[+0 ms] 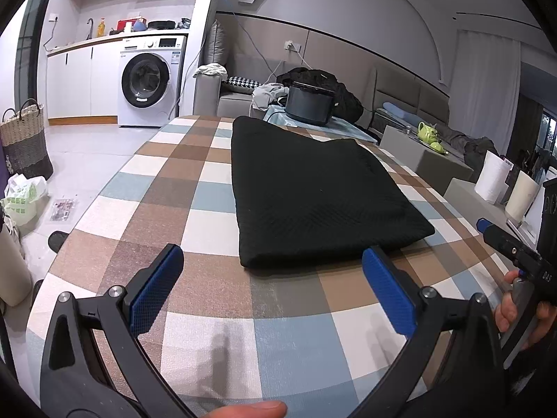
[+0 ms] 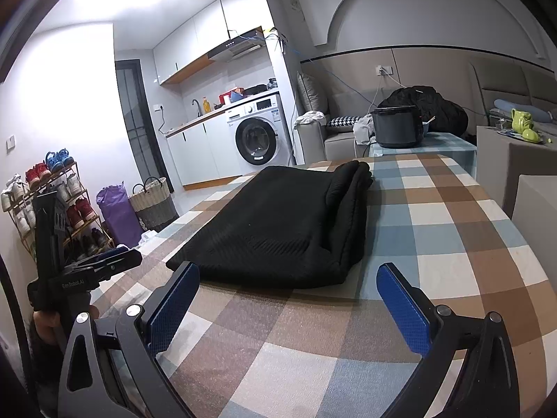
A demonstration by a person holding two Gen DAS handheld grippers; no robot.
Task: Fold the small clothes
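Garment: a black, textured knit garment (image 1: 313, 188), already folded into a thick rectangular pad, lies flat near the middle of the checked brown, blue and white worktop (image 1: 216, 341), its stacked layers showing along one long side in the right wrist view (image 2: 285, 219).
Left tongs: the left tongs (image 1: 271, 289) are spread wide with nothing between the blue pads; the right-hand pad (image 1: 388, 292) sits just at the garment's near edge, though whether it touches the cloth I cannot tell.
Right tongs: the right tongs (image 2: 289, 306) are likewise wide apart and empty, hovering low over the worktop just short of the garment's near end.
Stage: judging by the neat pad, the fold looks nearly done; one more halving may remain.
Risk, layers: pinching only the top ply would peel the stack apart, since the edges lie loose.
Risk, drag: a low pad catching the near edge could push the pad askew on the smooth cloth.
Risk, uneven lift: unequal height between the two tongs would skew the fold line.
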